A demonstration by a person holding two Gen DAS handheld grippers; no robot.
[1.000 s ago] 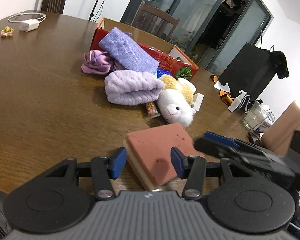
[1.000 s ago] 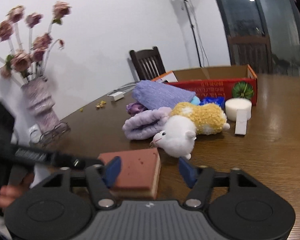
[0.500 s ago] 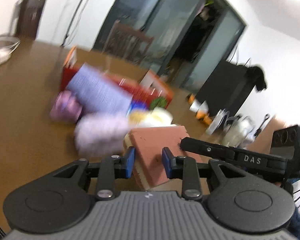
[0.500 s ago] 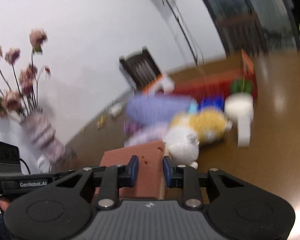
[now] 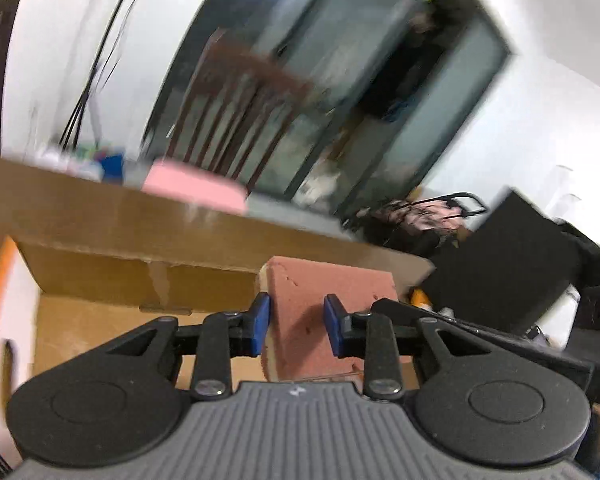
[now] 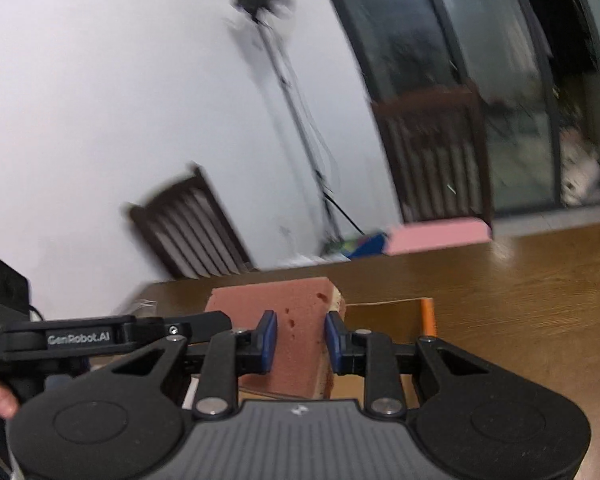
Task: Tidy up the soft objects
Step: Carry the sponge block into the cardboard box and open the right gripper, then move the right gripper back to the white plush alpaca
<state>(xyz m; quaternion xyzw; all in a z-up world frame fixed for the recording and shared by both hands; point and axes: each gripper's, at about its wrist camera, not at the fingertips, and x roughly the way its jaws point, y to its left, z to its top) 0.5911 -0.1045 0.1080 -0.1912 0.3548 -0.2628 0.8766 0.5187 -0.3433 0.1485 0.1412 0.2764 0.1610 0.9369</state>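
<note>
The left hand-held gripper (image 5: 294, 330) is clenched on one end of a reddish sponge block (image 5: 324, 300), its blue pads pressing the sides; the right hand-held gripper (image 6: 300, 342) grasps the other end of the same sponge block (image 6: 284, 320). Both sit at lower centre of their frames. The block hangs tilted between them, clear of any surface, over an open cardboard box (image 5: 112, 280) whose brown inner wall and floor fill the lower left of the left wrist view. Beyond the box the wooden worktop (image 6: 520, 292) runs across mid-frame, with a pink slab (image 6: 436, 236) at its far edge. Both views are motion-blurred.

Judging by this, the sponge is carried but not yet set down; lowering and letting go remain. No other soft things show here, so how many are already sorted cannot be told.
</note>
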